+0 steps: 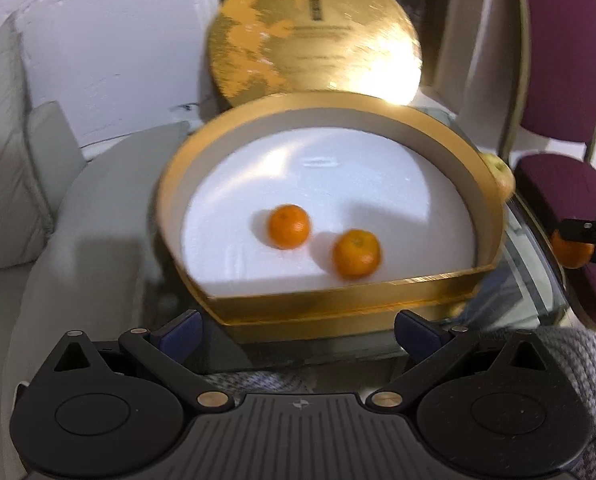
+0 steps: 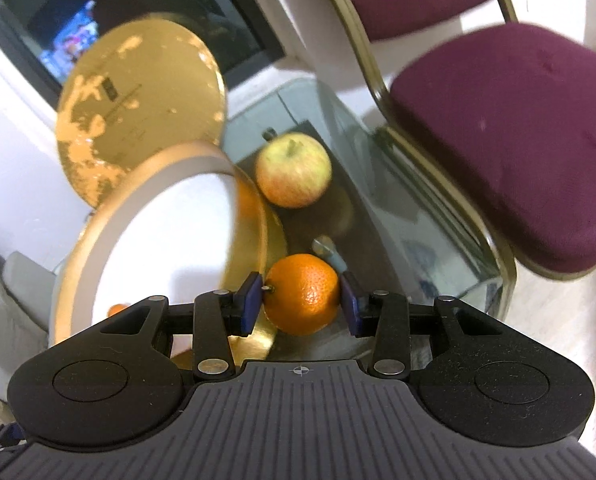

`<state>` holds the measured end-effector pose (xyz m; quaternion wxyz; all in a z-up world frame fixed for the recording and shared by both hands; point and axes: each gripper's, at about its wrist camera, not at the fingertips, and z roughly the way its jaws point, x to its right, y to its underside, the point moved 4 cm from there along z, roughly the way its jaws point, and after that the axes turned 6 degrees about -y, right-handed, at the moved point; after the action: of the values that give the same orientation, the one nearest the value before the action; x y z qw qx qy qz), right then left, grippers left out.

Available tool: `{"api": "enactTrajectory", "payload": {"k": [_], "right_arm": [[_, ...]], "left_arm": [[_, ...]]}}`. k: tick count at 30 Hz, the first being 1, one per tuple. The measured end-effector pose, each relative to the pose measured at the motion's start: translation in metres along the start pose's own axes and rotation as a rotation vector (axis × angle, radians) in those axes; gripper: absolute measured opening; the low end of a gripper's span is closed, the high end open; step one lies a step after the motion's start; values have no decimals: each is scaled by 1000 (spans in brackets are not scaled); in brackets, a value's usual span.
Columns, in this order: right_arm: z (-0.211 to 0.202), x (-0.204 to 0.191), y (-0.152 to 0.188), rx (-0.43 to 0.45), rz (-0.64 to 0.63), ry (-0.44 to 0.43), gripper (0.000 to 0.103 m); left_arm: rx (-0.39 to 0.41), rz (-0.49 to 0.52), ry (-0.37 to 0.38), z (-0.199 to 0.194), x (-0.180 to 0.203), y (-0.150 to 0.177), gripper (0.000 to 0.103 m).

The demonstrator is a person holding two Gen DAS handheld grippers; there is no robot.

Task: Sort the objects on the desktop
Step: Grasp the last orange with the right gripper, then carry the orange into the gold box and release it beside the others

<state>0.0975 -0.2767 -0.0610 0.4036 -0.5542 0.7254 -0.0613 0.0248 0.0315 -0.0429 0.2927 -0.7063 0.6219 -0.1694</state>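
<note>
Here, largest first. Chair (image 2: 498, 140), one, maroon upholstery, beside the glass desk (image 2: 398, 208). Gold box (image 1: 338, 308), one, semicircular with a white floor, standing on the desk; its round gold lid (image 1: 314, 36) leans upright behind it. Apple (image 2: 293, 170), one, yellow-red, on the desk just right of the box; the left wrist view catches only a sliver of it past the box rim.

Oranges, three counted. Two lie apart inside the box: the farther orange (image 1: 289, 226) and the nearer orange (image 1: 356, 254). The third orange (image 2: 301, 294) is pinched between the blue pads of the right tool (image 2: 301, 300), which angles downward above the desk just right of the box wall. The left wrist view shows this same tool and fruit at its far right edge.

Left tool (image 1: 298, 330), angled downward before the box's straight wall, its fingers spread wide with nothing between them. The right wrist view hides most of the box interior; only a scrap of one orange shows there.
</note>
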Motion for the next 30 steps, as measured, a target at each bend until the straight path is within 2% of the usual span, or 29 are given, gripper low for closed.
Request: {"api": "enactTrajectory", "payload": {"k": [4,8,12,17,25,30], "right_arm": [[-4,-27,-9,26,-61,-18,43],[10,-61,-13,14,-125,-51,43],[36,-95,-12,-22,-177,-89,43],[82,-128,-3,-92,-228,-115,43],[146,-138,10,-194,-213,-111,43],[162,-137,15,-225,-169,-171,43]], "left_arm": [[26,-71,-39,-1,-28,-9,102],[35,-136,-80,4,-55,-16,102],[8,-185,-118,18,-74,-13,102],[-38,-208,-113,37,-83,-7,102],[-62,-217,-104,57,-87,-6,102],[-60,-211,-93,61,-84,-5,102]]}}
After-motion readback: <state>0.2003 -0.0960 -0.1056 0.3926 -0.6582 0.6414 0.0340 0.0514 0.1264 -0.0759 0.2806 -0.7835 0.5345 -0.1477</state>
